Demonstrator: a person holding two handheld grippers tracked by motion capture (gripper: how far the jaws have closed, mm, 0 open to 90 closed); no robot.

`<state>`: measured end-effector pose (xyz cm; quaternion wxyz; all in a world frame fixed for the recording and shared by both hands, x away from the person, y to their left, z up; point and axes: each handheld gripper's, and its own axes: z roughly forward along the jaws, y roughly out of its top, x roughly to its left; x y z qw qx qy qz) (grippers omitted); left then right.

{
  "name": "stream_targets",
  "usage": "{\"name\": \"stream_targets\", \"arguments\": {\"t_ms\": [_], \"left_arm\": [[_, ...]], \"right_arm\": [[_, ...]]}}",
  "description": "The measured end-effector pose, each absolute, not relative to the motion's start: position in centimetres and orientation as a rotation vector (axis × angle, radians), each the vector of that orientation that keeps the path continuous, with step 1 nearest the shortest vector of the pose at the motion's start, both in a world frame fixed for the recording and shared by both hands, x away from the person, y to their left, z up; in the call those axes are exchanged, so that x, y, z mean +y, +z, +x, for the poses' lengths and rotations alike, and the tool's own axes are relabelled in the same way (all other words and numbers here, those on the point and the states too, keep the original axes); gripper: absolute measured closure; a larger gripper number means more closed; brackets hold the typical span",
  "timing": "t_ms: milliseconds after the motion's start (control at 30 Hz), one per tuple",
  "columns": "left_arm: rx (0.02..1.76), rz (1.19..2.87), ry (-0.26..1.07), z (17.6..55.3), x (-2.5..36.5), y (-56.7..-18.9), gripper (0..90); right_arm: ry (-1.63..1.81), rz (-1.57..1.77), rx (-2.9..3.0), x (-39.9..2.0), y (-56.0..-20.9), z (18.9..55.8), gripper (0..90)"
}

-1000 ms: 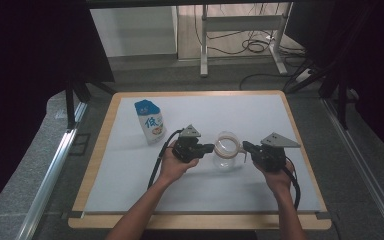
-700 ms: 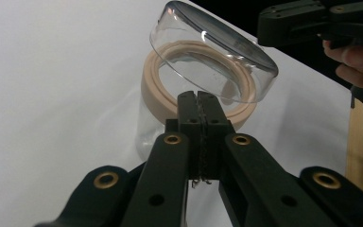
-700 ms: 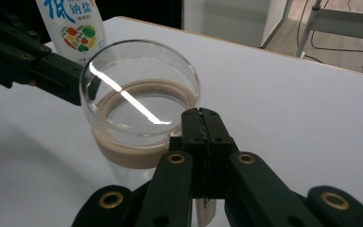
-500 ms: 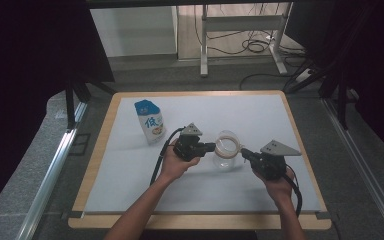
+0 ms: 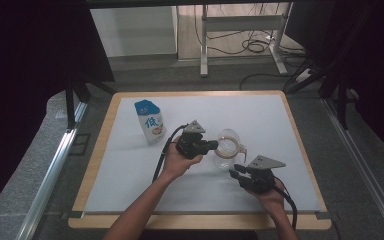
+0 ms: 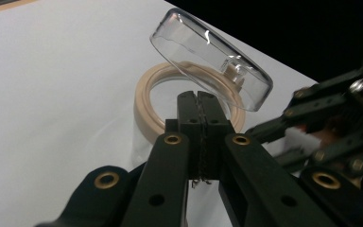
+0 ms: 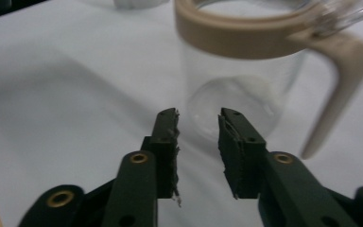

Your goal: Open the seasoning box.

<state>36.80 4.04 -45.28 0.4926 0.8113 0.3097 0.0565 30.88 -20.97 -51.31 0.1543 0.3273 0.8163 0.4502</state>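
Two grippers are seen: the left gripper (image 5: 214,145) is pressed shut at the rim of the one jug (image 5: 228,150), whose clear lid (image 6: 210,59) stands tilted open; whether the rim is pinched cannot be told. The right gripper (image 5: 235,173), narrowly parted and empty, has been drawn back from the jug, now just ahead of it. One carton (image 5: 149,121) stands on the bench (image 5: 130,170), beyond the left gripper.
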Motion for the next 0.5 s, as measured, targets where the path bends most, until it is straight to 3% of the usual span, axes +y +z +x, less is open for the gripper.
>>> {"name": "stream_targets", "arguments": {"t_ms": [500], "left_arm": [[0.718,1.973,0.139,36.8,2.7,-44.0,90.0]], "right_arm": [[1.244,0.909,2.401,-19.3,-53.0,30.8,51.7]]}}
